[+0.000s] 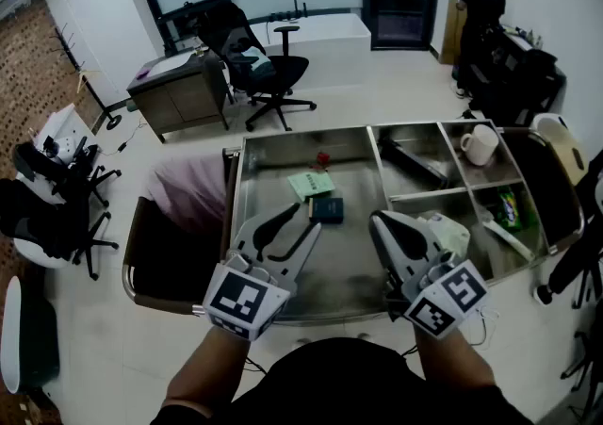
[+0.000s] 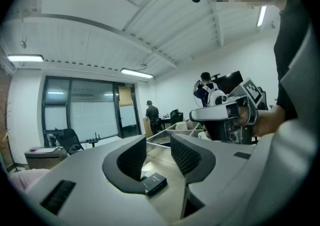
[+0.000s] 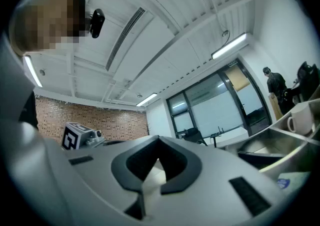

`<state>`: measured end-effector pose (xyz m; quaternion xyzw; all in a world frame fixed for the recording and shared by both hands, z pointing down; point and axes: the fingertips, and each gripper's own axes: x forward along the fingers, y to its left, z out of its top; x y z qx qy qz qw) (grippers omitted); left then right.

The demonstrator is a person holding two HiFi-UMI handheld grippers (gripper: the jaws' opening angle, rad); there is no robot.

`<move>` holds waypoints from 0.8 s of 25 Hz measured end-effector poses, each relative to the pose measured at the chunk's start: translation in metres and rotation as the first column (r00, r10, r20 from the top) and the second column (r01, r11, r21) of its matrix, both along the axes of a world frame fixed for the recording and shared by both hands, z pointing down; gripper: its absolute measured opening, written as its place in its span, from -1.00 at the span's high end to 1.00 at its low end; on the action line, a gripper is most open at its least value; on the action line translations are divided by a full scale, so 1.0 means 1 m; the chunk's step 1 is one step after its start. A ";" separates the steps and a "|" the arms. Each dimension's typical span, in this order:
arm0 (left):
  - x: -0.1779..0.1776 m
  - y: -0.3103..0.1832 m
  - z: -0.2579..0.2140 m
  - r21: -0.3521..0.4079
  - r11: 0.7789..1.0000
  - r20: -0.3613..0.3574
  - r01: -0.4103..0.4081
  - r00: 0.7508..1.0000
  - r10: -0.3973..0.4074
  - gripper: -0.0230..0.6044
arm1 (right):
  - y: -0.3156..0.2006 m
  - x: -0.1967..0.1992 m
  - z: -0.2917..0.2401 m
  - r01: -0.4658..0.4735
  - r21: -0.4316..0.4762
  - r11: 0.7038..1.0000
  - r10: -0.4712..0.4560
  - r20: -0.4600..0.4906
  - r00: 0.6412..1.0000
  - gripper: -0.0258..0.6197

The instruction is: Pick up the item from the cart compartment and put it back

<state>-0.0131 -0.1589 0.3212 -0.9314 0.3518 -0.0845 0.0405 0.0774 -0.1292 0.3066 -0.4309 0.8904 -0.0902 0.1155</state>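
Here the left hand-held gripper (image 2: 158, 150), jaws apart and empty, hangs just short of the dark box (image 2: 153, 183).

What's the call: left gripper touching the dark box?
Cannot tell. Left gripper view: the left gripper is open, pads off the dark box, but one jaw's lower edge overlaps the box. Head view overlaps them too.

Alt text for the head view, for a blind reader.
Two hand-held grippers hover over the large compartment of a steel cart: the left gripper with jaws apart, the right gripper with jaws together. Just ahead of them lie a dark box and a green booklet; a white mug sits in a side compartment.
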 end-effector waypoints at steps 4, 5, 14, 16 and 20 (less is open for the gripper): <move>0.005 -0.032 0.007 -0.003 1.000 0.127 0.009 0.992 -0.009 0.36 | -0.002 0.006 -0.001 0.005 0.011 1.000 -0.005 -0.005 1.000 0.86; 0.007 -0.041 0.009 -0.008 1.000 0.157 0.007 0.988 -0.006 0.36 | -0.003 0.008 -0.001 0.005 0.012 1.000 -0.005 -0.005 1.000 0.86; 0.038 -0.120 0.051 -0.116 0.993 0.395 -0.023 0.916 0.067 0.25 | -0.010 0.015 -0.004 0.007 0.017 1.000 -0.007 -0.011 1.000 0.86; 0.045 -0.141 0.065 -0.159 0.987 0.414 -0.012 0.907 0.078 0.25 | -0.011 0.015 -0.005 0.007 0.018 1.000 -0.007 -0.012 1.000 0.86; 0.055 -0.184 0.090 -0.258 0.966 0.405 0.019 0.910 0.090 0.25 | -0.015 0.018 -0.007 0.001 0.019 1.000 -0.001 -0.010 1.000 0.86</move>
